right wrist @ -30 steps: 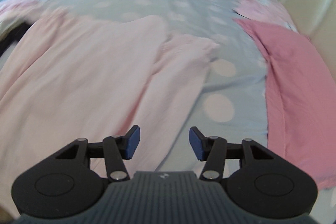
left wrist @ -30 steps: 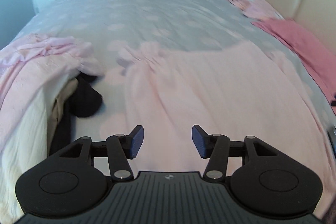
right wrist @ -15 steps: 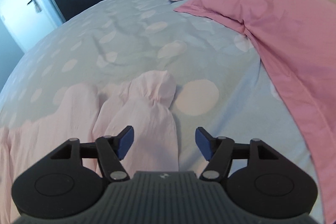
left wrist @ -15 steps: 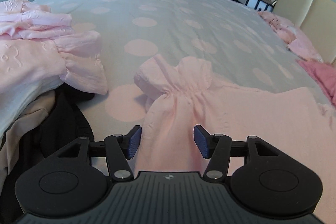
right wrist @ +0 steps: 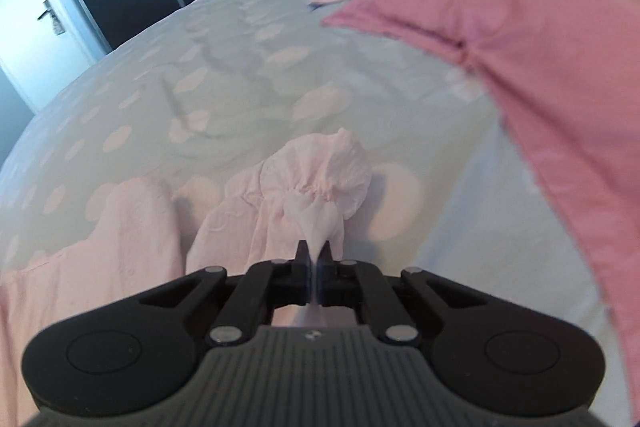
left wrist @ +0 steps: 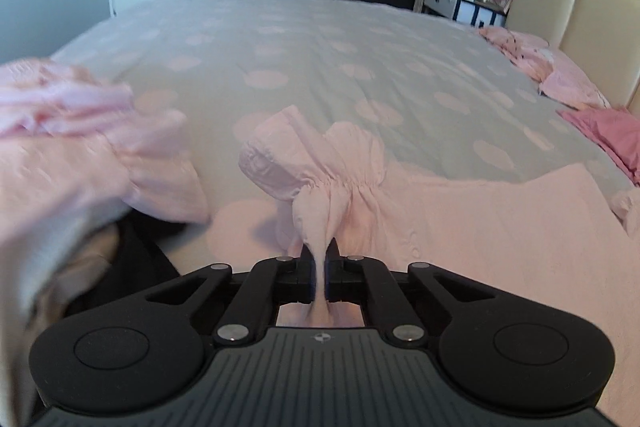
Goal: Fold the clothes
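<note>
Spreading across the bed (left wrist: pixel 320 39), a grey cover with pale dots is seen, and on its near part the pale pink garment (left wrist: pixel 500 227) is laid flat, sleeves out to either side.

A dark pink pillow (right wrist: pixel 560 67) is seen close to the right sleeve, and a heap of other clothes (left wrist: pixel 60 147) lies just beside the left sleeve, with something black beneath it. If the sleeves are swung wide, either neighbour could be dragged or caught; the heap in particular is blurred and its edge cannot be placed exactly.

The left sleeve (left wrist: pixel 312 163) is gathered at an elastic cuff, and fabric just below that cuff is pinched. The right sleeve (right wrist: pixel 320 175) is held the same way.

The left tool (left wrist: pixel 319 269) is closed on a thin twist of the left sleeve. The right tool (right wrist: pixel 315 271) is likewise clamped on a narrow peak of the right sleeve.

Risks judged from this:
- Only a small pinch is held on each side; a quick lift could let thin cloth slip out.
- Whether one layer or both layers of each sleeve are caught cannot be told; a single layer would leave the sleeve twisted.
- Uneven pulling could skew the body and wrinkle the fold.
</note>
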Available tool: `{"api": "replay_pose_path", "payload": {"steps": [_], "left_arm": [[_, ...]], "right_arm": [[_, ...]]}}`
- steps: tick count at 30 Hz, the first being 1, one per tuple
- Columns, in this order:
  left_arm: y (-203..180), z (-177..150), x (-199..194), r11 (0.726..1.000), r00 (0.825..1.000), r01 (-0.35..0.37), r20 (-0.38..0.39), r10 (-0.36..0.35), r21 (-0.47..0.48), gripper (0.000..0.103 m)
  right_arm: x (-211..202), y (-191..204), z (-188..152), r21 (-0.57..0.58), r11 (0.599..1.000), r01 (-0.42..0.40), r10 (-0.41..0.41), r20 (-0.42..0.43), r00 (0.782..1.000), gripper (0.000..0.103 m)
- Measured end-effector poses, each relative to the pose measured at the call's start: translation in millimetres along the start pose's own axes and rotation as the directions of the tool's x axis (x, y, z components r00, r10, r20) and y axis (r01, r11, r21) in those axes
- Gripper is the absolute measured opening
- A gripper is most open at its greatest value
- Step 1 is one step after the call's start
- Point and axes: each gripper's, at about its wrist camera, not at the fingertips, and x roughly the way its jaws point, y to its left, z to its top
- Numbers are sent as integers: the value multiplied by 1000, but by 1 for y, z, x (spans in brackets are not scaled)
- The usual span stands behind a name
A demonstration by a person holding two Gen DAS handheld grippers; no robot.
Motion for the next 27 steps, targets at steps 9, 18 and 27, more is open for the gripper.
{"api": "replay_pose_path", "payload": {"steps": [9, 18, 27], "left_arm": [[60, 5, -95, 985, 980, -166, 99, 170, -44, 2], [137, -15, -172, 919, 923, -367, 64, 379, -145, 2], [192, -50, -212, 846, 859, -511, -55, 509, -155, 1]], "right_arm": [[-76, -92, -6, 24, 979, 201, -202, 56, 978, 4], [-146, -165, -18, 104, 934, 342, -352, 93, 931, 4], [-182, -213, -31, 165, 859, 484, -498, 53, 865, 0]]}}
